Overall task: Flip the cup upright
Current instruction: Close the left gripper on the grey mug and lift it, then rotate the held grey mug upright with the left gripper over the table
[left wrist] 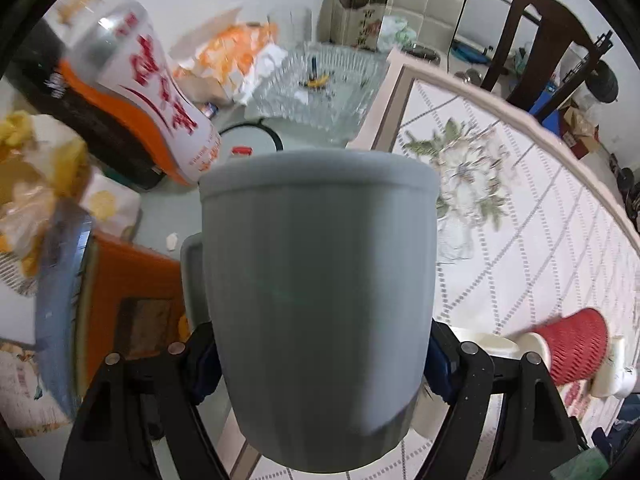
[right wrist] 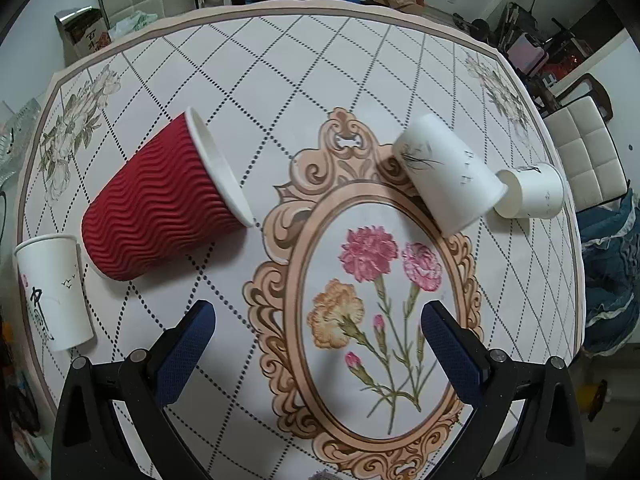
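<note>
My left gripper (left wrist: 320,364) is shut on a grey mug (left wrist: 320,292), which fills the middle of the left wrist view; its handle (left wrist: 193,280) sticks out to the left. The mug is held off the table with its rim end pointing away from the camera. My right gripper (right wrist: 318,336) is open and empty above the flowered table (right wrist: 360,80). A red ribbed paper cup (right wrist: 160,204) lies on its side to the left of it and also shows in the left wrist view (left wrist: 572,344). Two white paper cups (right wrist: 448,176) (right wrist: 532,192) lie on their sides at the right.
A white paper cup (right wrist: 54,288) stands upright at the table's left edge. In the left wrist view, a big drink bottle (left wrist: 148,92), a glass dish (left wrist: 320,88), snack bags (left wrist: 36,184) and an orange box (left wrist: 132,300) crowd the left side. Chairs (right wrist: 584,152) stand around the table.
</note>
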Action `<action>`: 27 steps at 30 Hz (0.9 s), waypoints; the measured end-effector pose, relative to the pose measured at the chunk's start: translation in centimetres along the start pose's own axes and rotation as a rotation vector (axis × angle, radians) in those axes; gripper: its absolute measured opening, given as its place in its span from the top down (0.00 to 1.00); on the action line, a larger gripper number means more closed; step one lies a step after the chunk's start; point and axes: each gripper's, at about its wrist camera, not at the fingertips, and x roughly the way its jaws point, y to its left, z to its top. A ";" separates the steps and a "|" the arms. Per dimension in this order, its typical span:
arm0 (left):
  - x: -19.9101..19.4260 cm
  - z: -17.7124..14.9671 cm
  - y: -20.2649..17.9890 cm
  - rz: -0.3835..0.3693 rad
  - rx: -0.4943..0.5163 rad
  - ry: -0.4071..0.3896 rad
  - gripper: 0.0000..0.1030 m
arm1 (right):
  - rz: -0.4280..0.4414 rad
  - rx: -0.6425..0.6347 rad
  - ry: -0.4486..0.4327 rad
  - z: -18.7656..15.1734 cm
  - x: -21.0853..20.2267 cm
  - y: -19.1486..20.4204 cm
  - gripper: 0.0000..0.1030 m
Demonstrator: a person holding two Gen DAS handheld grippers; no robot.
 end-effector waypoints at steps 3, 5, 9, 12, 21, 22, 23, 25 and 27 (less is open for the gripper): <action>-3.0 -1.3 -0.2 -0.013 0.012 -0.035 0.24 | 0.005 0.011 -0.013 -0.2 -0.5 -1.3 0.00; -5.8 -2.6 -0.8 -0.023 0.027 -0.060 0.24 | 0.013 0.020 -0.022 -0.4 -0.8 -2.3 0.00; -9.8 -5.5 -3.4 -0.044 0.059 -0.085 0.24 | 0.047 0.026 -0.028 -0.9 -1.3 -4.6 0.00; -11.4 -7.9 -5.4 -0.060 0.087 -0.084 0.24 | 0.062 0.017 -0.027 -1.7 -1.6 -6.7 0.00; -8.9 -17.6 -14.3 -0.139 0.194 0.044 0.24 | 0.031 0.035 -0.004 -5.8 -0.3 -15.9 0.00; -7.9 -18.8 -15.5 -0.138 0.213 0.063 0.24 | 0.021 0.044 0.003 -6.4 0.2 -17.1 0.00; -6.8 -19.7 -16.4 -0.139 0.227 0.077 0.24 | 0.014 0.050 0.008 -6.7 0.6 -17.9 0.00; -5.3 -21.0 -17.7 -0.139 0.246 0.096 0.24 | 0.004 0.067 0.021 -7.4 1.5 -19.7 0.00; -3.8 -22.3 -19.3 -0.135 0.266 0.111 0.24 | -0.011 0.081 0.026 -8.1 2.4 -21.3 0.00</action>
